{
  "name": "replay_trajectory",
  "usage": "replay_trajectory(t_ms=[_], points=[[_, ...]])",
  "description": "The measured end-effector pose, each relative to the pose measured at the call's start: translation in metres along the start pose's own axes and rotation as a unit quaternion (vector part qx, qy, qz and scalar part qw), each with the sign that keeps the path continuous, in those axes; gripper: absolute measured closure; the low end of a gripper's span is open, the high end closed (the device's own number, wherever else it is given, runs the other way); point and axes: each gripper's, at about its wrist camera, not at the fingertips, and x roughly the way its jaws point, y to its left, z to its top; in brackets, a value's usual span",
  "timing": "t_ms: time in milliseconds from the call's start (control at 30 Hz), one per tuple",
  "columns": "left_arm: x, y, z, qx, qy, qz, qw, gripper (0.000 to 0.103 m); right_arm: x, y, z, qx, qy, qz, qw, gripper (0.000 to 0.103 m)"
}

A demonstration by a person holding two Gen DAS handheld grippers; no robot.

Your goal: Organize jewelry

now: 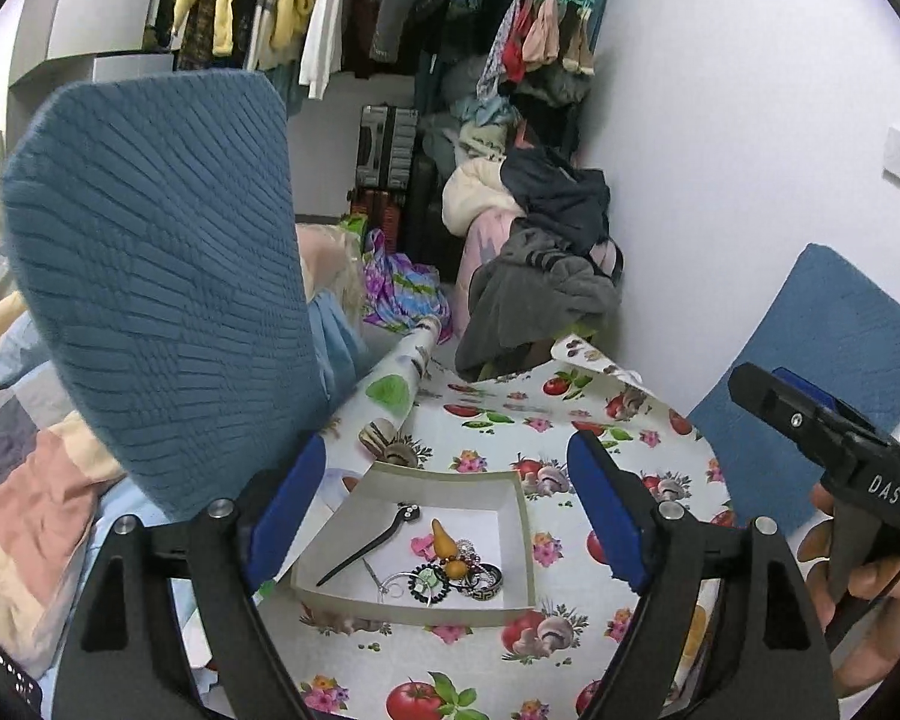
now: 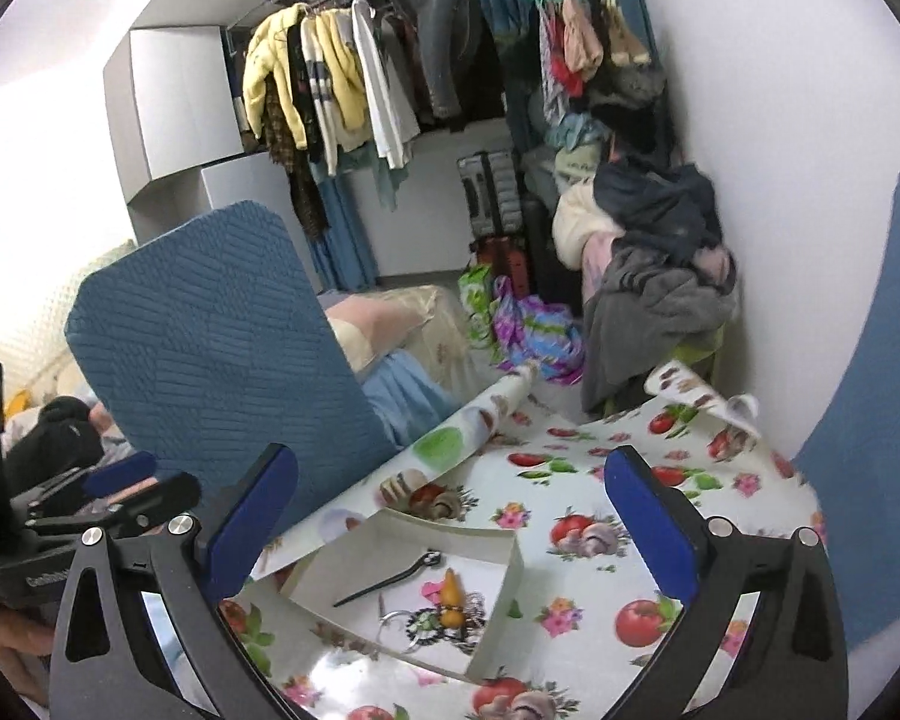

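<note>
1. Both sets of blue pads frame the near edge of each view: the left hand-held gripper point(image 1: 447, 507) and the right hand-held gripper point(image 2: 450, 525) stand wide apart with nothing between the fingers, lifted clear above the bench point(image 1: 606, 420).
2. Spread over the bench, a fruit-print cloth point(image 2: 576, 480) gives small pieces a bright, wipeable background.
3. Near centre sits a shallow white box point(image 1: 513, 531), its walls keeping the contents together.
4. Inside lie a black hair stick point(image 1: 369, 549), then bracelets and rings point(image 1: 462, 579) heaped at its right near corner, so the sorting looks done.
</note>
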Motion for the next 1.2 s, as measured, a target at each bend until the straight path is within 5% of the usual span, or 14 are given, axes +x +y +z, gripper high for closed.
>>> replay_trajectory(t_ms=[433,1200], points=[[-0.015,-0.009,-0.04,-0.014,0.029,0.024,0.9992,0.019,-0.048,0.011,-0.049,-0.023,-0.005,-0.028,0.999,0.0],[-0.003,-0.009,-0.076,0.018,0.043,0.052,0.9976,0.019,-0.042,0.007,-0.112,-0.004,0.035,-0.071,0.997,0.0]])
